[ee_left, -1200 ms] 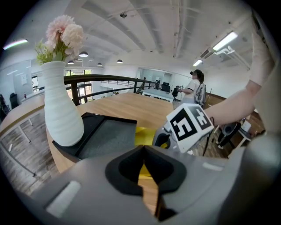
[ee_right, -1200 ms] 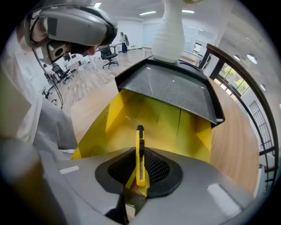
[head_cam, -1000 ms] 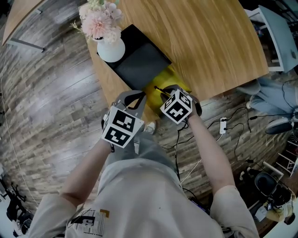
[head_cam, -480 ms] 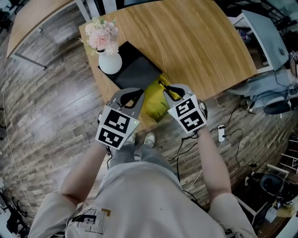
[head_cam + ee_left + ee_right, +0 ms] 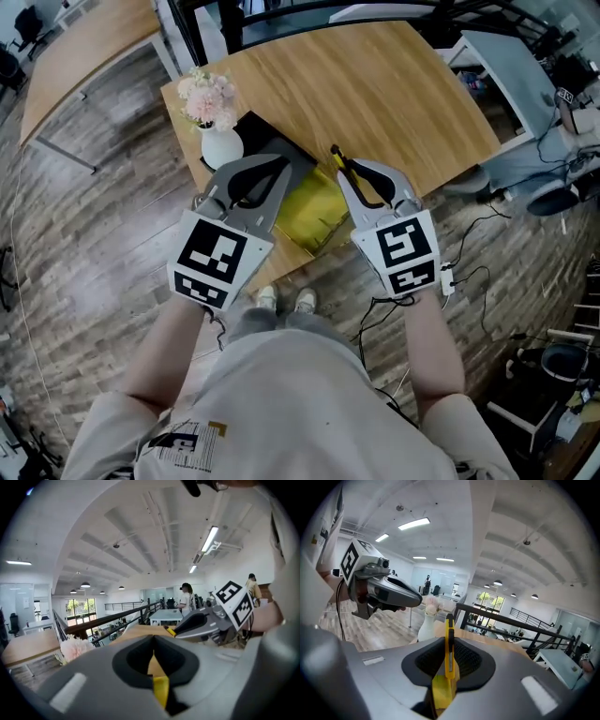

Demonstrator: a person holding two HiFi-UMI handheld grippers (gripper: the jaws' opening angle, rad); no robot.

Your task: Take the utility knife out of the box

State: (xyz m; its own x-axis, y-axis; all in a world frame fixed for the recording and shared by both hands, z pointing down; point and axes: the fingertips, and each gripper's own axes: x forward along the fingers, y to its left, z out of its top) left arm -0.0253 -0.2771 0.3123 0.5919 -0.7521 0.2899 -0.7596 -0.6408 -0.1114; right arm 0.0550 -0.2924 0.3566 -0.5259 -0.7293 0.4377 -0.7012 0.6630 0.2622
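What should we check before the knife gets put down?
1. Knife gripped: ok. The right gripper is shut on the knife.
2. Knife out of the box: ok. It is apart from the yellow box in the head view.
3. Box held: ok. The left gripper is shut on the box's edge.
4. Blade pulled in: cannot tell.
5. Room to set it down: ok. The table has bare wood past the grippers.
6. Vase out of the way: ok, though it stands close to the left gripper.
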